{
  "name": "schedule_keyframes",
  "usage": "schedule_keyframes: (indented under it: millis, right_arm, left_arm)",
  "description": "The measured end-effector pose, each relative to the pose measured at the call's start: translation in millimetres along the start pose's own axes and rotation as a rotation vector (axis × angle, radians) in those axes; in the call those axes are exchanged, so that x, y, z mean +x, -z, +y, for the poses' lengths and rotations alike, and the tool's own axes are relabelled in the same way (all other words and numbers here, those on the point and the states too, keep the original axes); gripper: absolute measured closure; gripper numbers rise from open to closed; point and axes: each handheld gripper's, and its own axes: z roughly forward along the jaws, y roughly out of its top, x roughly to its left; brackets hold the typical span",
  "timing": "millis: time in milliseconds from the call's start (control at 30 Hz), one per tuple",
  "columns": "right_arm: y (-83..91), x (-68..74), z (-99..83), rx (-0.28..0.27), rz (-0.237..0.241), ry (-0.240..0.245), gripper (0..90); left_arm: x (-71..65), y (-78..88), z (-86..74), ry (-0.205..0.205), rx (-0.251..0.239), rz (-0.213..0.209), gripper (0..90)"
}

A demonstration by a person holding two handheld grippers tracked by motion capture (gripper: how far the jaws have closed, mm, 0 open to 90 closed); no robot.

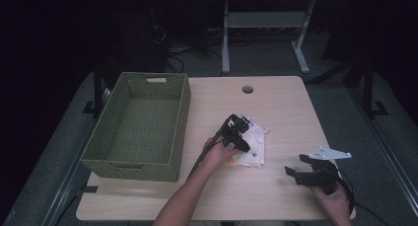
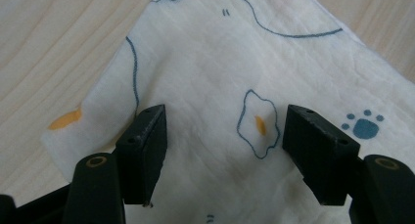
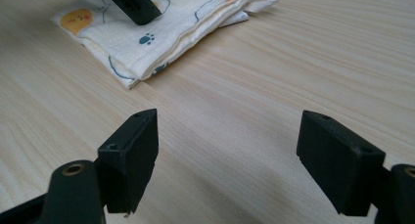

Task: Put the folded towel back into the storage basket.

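Hovering my left gripper (image 2: 222,131), jaws wide, directly over the folded cloth (image 1: 254,146) at mid-table beside the basket (image 1: 140,127), I judge it nearer than my right gripper (image 3: 227,160), also wide, well apart.

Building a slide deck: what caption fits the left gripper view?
Open left gripper poised over a folded white cloth printed with blue outlines, on a wooden table.
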Motion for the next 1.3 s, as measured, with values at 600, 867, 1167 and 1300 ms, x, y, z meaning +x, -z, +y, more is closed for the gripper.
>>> schedule_keyframes:
  millis: [600,867,1167,1300]
  right_arm:
    - [1.4,-0.1,-0.1,-0.007,-0.009,0.003,22.9]
    - [1.3,0.0,-0.5,-0.007,-0.01,0.003,22.9]
    - [2.6,-0.6,-1.7,-0.009,-0.013,-0.001,23.0]
    - [2.4,-0.3,-1.7,-0.005,-0.015,0.001,23.0]
  left_arm:
    - [5.6,3.2,-2.0,-0.001,-0.007,-0.011,58.6]
    - [7.2,6.6,-4.9,-0.023,0.006,-0.023,76.8]
    - [15.0,16.6,-11.9,-0.004,0.018,-0.052,80.9]
    - [19.4,27.8,-14.5,0.008,0.003,-0.068,81.0]
